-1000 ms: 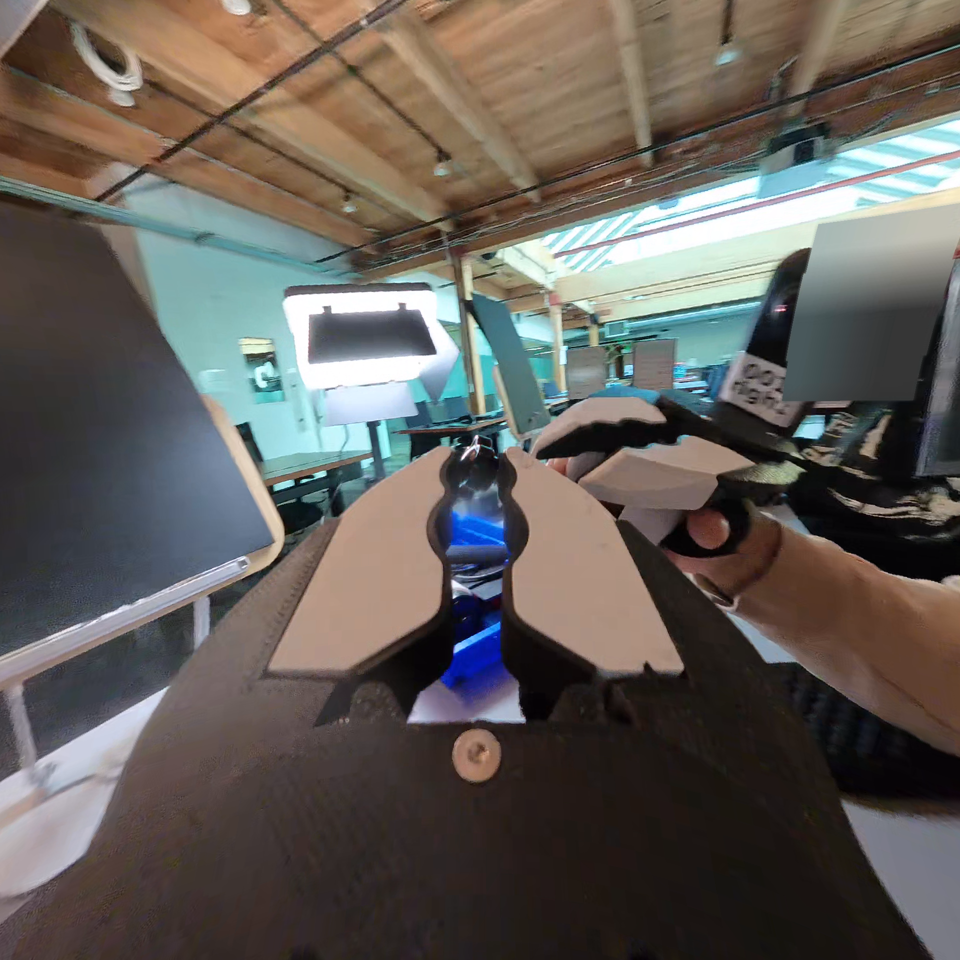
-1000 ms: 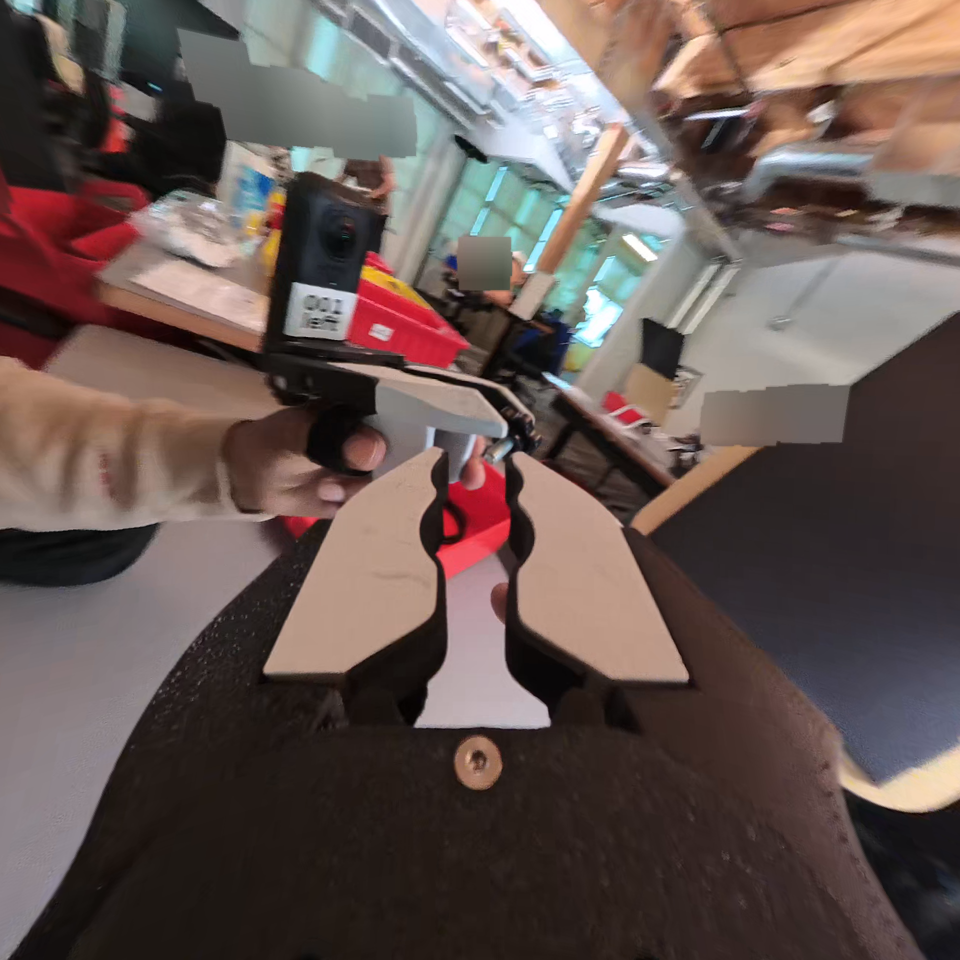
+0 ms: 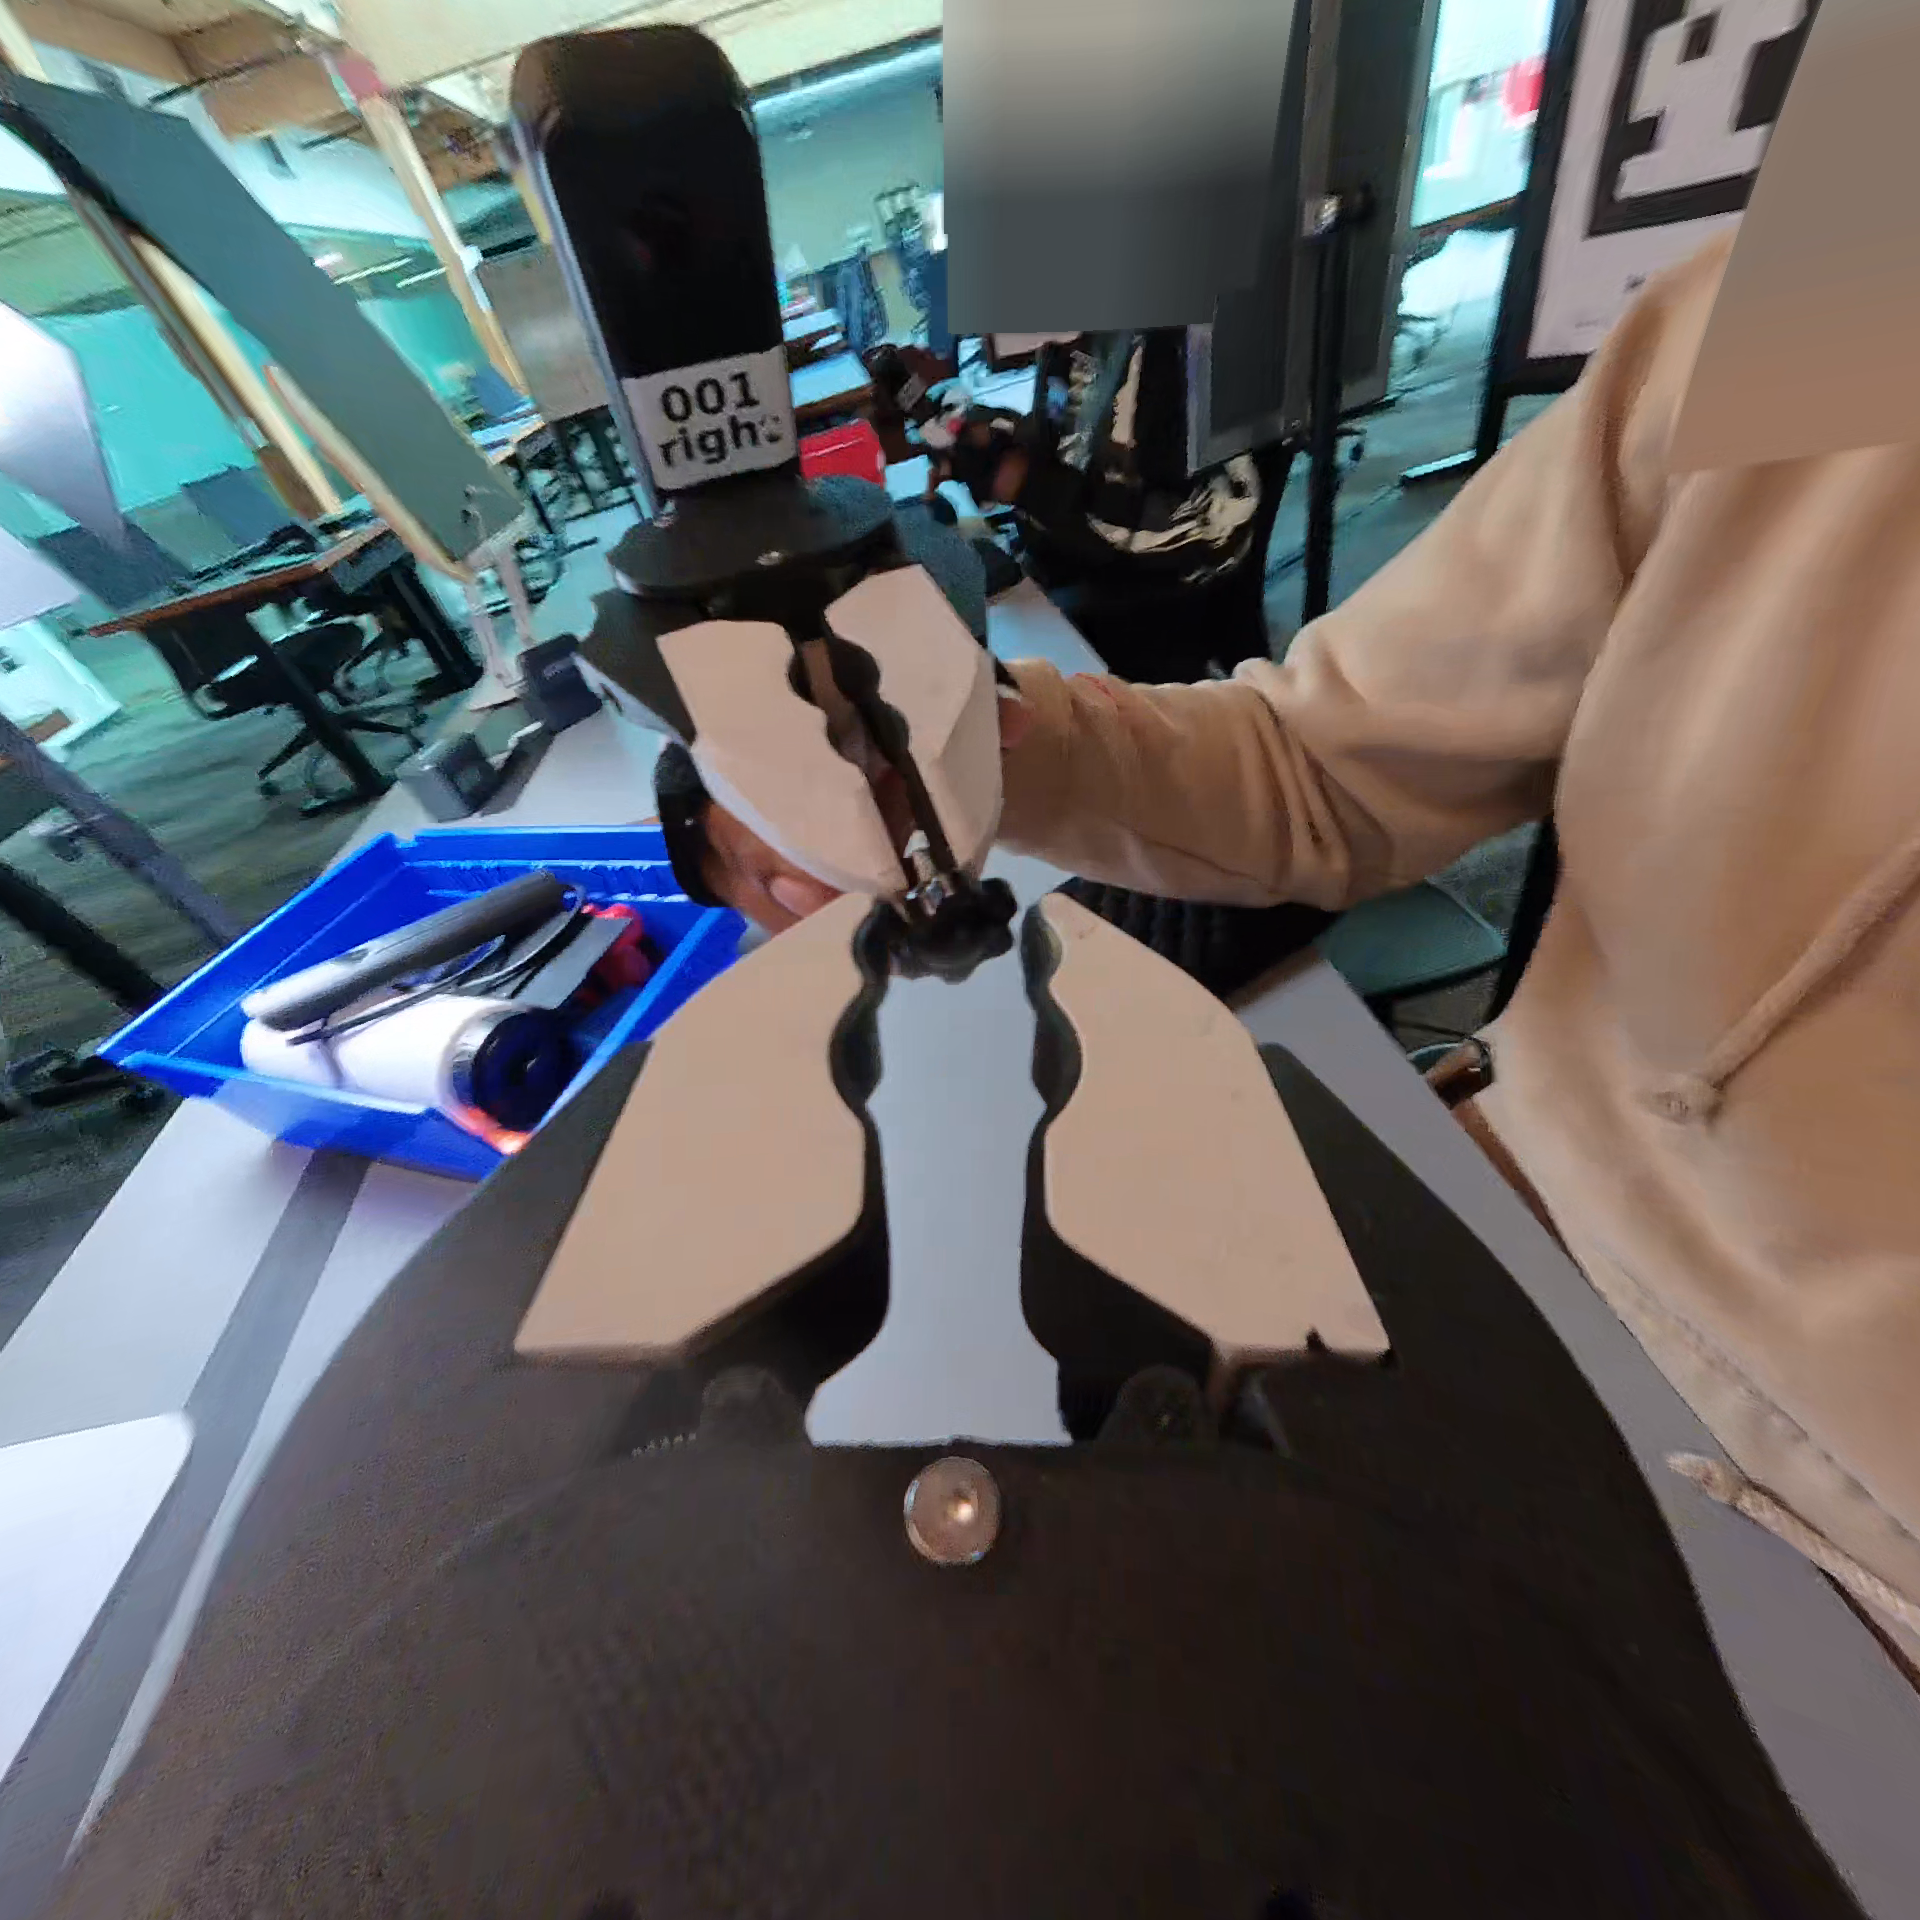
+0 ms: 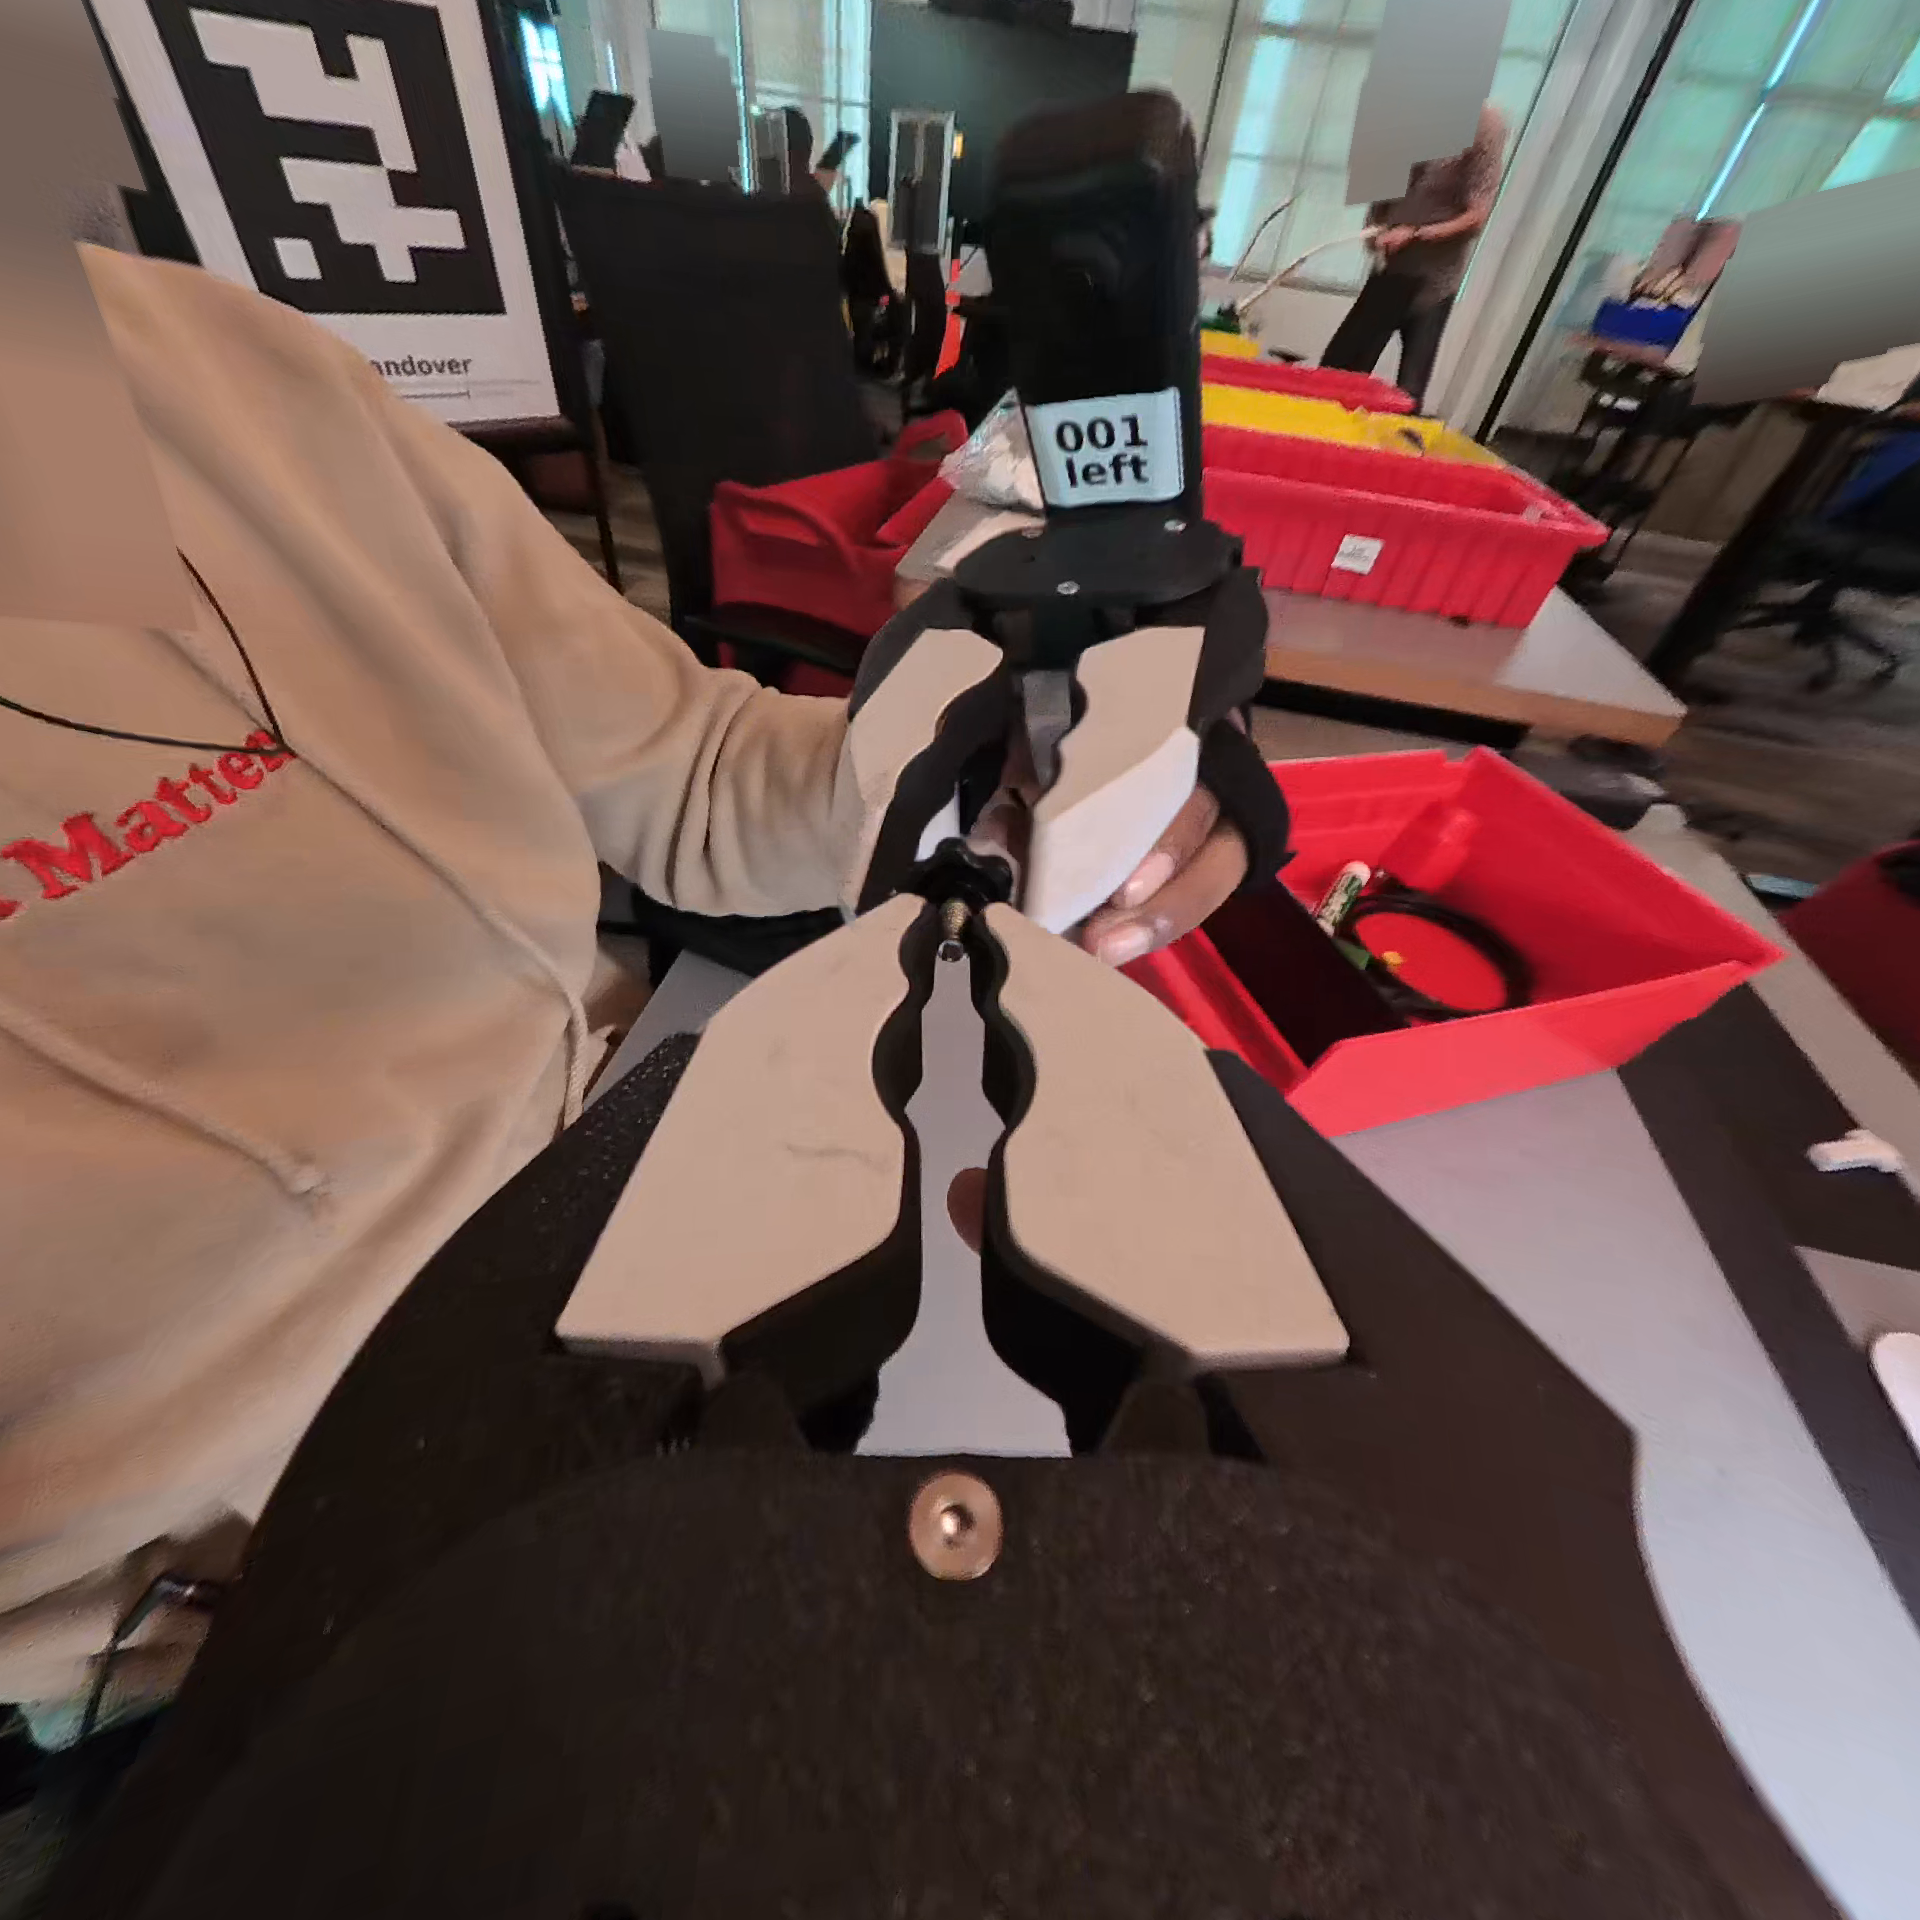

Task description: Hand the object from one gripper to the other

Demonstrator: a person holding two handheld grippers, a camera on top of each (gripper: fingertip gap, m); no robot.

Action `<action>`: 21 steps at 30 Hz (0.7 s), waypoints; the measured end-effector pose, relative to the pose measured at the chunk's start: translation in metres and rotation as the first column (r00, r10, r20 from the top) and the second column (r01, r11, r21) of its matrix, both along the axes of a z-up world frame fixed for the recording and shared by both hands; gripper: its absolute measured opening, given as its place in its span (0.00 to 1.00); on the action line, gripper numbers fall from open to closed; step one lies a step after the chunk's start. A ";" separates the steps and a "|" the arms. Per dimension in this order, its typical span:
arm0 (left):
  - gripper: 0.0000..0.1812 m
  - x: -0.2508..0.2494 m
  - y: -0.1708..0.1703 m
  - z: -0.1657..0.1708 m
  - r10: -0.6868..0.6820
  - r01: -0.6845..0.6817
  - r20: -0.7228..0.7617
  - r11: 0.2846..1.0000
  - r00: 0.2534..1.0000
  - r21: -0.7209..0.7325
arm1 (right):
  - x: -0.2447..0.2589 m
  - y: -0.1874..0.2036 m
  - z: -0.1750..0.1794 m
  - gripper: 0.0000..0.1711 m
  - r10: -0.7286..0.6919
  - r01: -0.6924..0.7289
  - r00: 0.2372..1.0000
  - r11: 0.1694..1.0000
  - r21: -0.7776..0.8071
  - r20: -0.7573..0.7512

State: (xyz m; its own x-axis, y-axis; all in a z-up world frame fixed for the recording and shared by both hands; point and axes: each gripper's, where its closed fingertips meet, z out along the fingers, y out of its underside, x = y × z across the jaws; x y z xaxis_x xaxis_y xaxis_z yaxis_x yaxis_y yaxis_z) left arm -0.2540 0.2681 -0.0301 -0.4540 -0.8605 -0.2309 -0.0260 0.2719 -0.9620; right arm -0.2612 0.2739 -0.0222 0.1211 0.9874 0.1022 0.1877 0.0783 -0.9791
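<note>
Left wrist view puts us behind our left gripper (image 3: 945,920), whose two pale fingers stand spread, with grey table (image 3: 135,1299) showing through the gap between them. Facing it tip to tip is our right gripper (image 3: 920,878), and its jaws are pinched on the small object (image 3: 940,930), a black star-shaped knob on a short threaded metal stem. The knob end sits just inside the spread tips of our left gripper, close to one finger, though we cannot tell whether it touches. To the left of the object, a blue bin (image 3: 343,956) rests on the table and holds a white roll and some dark tools. To the right of the object is the cream sleeve (image 3: 1299,769) of the person holding both grippers. From the right wrist view, our right gripper (image 4: 951,920) has its fingers drawn nearly together around the metal stem of the object (image 4: 954,914), with the black knob poking out beyond the tips. Just beyond the object, our left gripper (image 4: 971,831) points back toward us, its fingers apart. To the right of the object a red bin (image 4: 1507,1039) sits on the table, holding a red disc with a dark cable.
</note>
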 end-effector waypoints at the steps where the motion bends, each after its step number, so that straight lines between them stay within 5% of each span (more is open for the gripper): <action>1: 0.13 0.003 0.003 -0.002 0.024 -0.024 -0.002 1.000 1.000 0.010 | 0.000 0.000 -0.002 0.03 0.009 -0.009 1.000 1.000 -0.008 0.003; 5: 0.12 0.016 0.040 0.010 0.268 -0.271 0.081 0.962 0.960 0.020 | 0.014 0.035 0.011 0.04 -0.203 0.205 0.976 0.979 0.018 -0.078; 7: 0.12 0.019 0.067 0.016 0.448 -0.467 0.176 0.880 0.876 0.086 | 0.024 0.060 0.021 0.06 -0.382 0.392 0.915 0.918 0.063 -0.130; 10: 0.12 0.019 0.093 0.018 0.606 -0.675 0.305 0.701 0.734 0.231 | 0.026 0.068 0.027 0.18 -0.468 0.475 0.871 0.880 0.012 -0.146; 15: 0.12 0.027 0.090 0.011 0.613 -0.747 0.428 0.524 0.665 0.409 | 0.023 0.084 0.010 0.28 -0.640 0.636 0.768 0.762 0.125 -0.003; 18: 0.12 0.033 0.091 0.000 0.597 -0.741 0.450 0.446 0.664 0.501 | 0.026 0.090 -0.006 0.15 -0.679 0.658 0.728 0.731 0.180 0.095; 21: 0.14 0.035 0.091 -0.004 0.593 -0.720 0.410 0.540 0.693 0.436 | 0.037 0.092 -0.007 0.15 -0.690 0.660 0.713 0.720 0.215 0.123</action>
State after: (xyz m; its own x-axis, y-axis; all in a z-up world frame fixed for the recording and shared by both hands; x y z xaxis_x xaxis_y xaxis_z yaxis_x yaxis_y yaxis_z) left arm -0.2193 0.3589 -0.0340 0.2961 -0.5961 -0.7463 -0.2497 0.7059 -0.6629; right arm -0.2245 0.3662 -0.0290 0.7137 0.6198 0.3264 0.4175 -0.0023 -0.9087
